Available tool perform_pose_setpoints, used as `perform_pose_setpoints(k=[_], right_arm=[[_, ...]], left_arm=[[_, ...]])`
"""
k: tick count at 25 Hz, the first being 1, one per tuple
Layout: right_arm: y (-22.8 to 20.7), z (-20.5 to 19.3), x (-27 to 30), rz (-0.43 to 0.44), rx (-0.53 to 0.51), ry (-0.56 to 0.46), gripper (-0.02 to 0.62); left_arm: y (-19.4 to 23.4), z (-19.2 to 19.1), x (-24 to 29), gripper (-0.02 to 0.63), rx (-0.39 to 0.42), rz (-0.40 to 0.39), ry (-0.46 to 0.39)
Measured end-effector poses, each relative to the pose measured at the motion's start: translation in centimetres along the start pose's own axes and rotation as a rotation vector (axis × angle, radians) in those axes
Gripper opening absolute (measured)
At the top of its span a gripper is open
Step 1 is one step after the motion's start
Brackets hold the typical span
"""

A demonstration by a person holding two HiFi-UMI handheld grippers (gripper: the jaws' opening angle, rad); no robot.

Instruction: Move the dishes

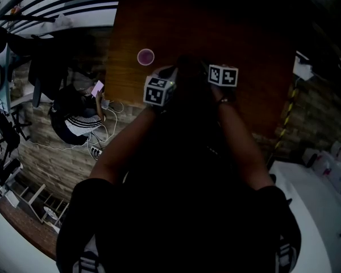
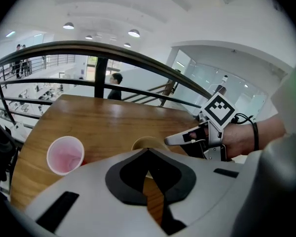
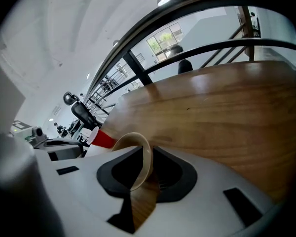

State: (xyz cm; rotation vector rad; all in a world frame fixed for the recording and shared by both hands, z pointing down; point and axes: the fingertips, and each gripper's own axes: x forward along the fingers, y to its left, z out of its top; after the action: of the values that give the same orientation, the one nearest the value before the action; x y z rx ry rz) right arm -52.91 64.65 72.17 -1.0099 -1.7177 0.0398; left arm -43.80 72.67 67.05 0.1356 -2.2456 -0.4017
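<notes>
A tan cup (image 3: 136, 152) stands on the wooden table (image 3: 222, 117), and my right gripper (image 3: 140, 156) is shut on its rim, which runs between the black pads. The left gripper view shows the same cup (image 2: 149, 142) just beyond my left gripper (image 2: 148, 153), whose jaws meet at the tips with nothing between them. The right gripper (image 2: 176, 139) reaches that cup from the right. A pink-lined cup with a red outside (image 2: 65, 154) stands to the left, also in the head view (image 1: 145, 56). Both marker cubes (image 1: 159, 90) (image 1: 223, 75) sit close together at the table's near side.
The table's curved far edge (image 2: 113, 100) runs beside a dark railing (image 2: 101, 75), with a drop to a lower floor beyond. A person (image 1: 77, 115) sits on that floor below. A white surface (image 1: 324, 209) lies at the lower right.
</notes>
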Motion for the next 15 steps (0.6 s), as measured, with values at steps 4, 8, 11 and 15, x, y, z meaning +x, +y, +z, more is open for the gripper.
perform_pose_setpoints(k=[4,8,11,15], right_arm=[[0.4,-0.1,-1.2,-0.024,-0.018,-0.026,0.066],[1.1,-0.6,-2.9,-0.05,-0.026,-0.063,0.066],[2.1,-1.3,-4.5,-0.07,-0.031,-0.099,0.066],[3.4,-2.5,-7.1,-0.108,-0.041,-0.153,0.064]], left_arm=[[-0.1,0.3,-1.1,-0.005,0.005,-0.006,-0.023],[0.0,0.1,-2.7,-0.005,0.01,-0.014,-0.048],[-0.3,0.0,-4.0,-0.005,0.028,-0.028,-0.065],[-1.7,-0.1,-5.1,-0.005,0.063,-0.075,-0.078]])
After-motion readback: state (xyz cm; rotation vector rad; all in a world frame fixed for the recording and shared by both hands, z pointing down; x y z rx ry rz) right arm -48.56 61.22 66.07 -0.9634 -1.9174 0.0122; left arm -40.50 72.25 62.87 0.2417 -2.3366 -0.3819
